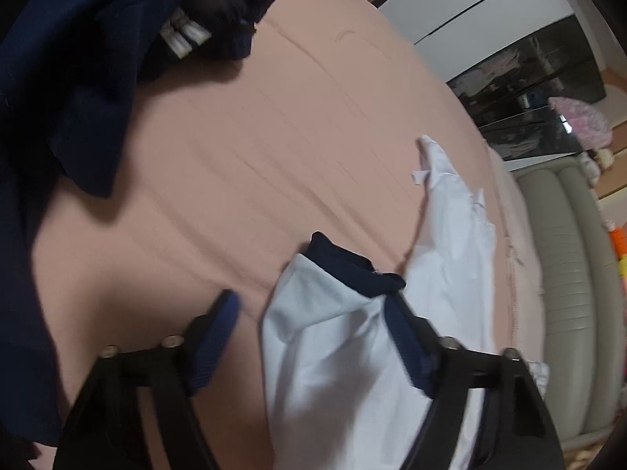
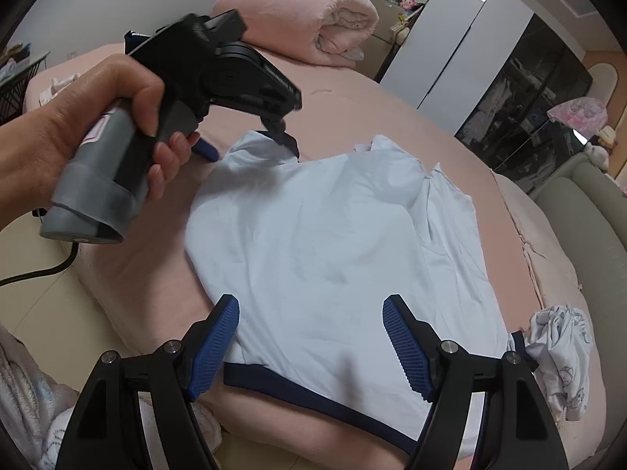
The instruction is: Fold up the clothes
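A pale blue shirt (image 2: 333, 235) with navy trim lies spread flat on the pink bed (image 2: 345, 94). Its navy hem (image 2: 313, 395) is nearest in the right wrist view. My right gripper (image 2: 309, 309) is open above the hem end, its blue pads (image 2: 215, 344) straddling the cloth. A hand (image 2: 78, 117) holds my left gripper (image 2: 250, 149) at the shirt's far left corner. In the left wrist view my left gripper (image 1: 313, 333) is open, with the shirt's sleeve (image 1: 333, 313) and its navy cuff (image 1: 352, 262) lying between the fingers, close to the right one.
A dark navy garment (image 1: 78, 78) is heaped on the bed to the left of the shirt. A rolled pink quilt (image 2: 305, 19) lies at the back. A small printed garment (image 2: 560, 352) sits by the bed's right side, next to a padded grey-green headboard (image 2: 595, 227). Wardrobes (image 2: 462, 39) stand beyond.
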### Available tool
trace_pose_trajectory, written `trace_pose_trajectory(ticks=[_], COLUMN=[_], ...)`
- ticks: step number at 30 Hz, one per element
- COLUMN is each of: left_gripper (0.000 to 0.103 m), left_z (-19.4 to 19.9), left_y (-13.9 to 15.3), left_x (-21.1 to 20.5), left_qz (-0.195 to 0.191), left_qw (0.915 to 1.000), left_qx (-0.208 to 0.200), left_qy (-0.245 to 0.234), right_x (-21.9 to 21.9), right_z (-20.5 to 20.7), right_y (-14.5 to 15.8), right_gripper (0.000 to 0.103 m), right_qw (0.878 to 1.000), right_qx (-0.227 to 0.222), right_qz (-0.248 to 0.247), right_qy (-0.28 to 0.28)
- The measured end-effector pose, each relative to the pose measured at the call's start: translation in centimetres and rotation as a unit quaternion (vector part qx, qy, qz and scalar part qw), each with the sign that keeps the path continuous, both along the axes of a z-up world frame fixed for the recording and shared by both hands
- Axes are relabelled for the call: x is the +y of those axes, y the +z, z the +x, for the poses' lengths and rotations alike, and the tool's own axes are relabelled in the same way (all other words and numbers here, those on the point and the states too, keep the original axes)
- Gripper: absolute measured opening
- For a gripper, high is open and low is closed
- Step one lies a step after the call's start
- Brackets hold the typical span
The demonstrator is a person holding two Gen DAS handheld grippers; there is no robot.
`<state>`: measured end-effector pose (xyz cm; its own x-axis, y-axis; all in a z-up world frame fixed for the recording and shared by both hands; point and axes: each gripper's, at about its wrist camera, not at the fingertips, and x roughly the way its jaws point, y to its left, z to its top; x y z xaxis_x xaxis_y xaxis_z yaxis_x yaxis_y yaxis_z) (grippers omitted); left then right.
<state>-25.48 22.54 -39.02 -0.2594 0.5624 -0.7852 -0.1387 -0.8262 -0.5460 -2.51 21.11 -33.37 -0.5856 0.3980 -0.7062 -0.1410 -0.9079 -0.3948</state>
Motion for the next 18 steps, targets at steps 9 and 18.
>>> trace_pose_trajectory(ticks=[9, 18], left_gripper=[0.014, 0.010], left_z=[0.7, 0.6], left_y=[0.2, 0.6], left_x=[0.6, -0.7], left_qz=[0.005, 0.016], left_qw=[0.9999, 0.9998], left_qx=[0.011, 0.006], left_qy=[-0.008, 0.005], right_x=[0.3, 1.1], right_z=[-0.5, -1.0], right_y=[-0.4, -0.7], right_gripper=[0.076, 0.076], right_qw=[1.000, 0.998], right_qx=[-0.004, -0.006], right_qz=[-0.009, -0.065], right_qy=[-0.007, -0.022])
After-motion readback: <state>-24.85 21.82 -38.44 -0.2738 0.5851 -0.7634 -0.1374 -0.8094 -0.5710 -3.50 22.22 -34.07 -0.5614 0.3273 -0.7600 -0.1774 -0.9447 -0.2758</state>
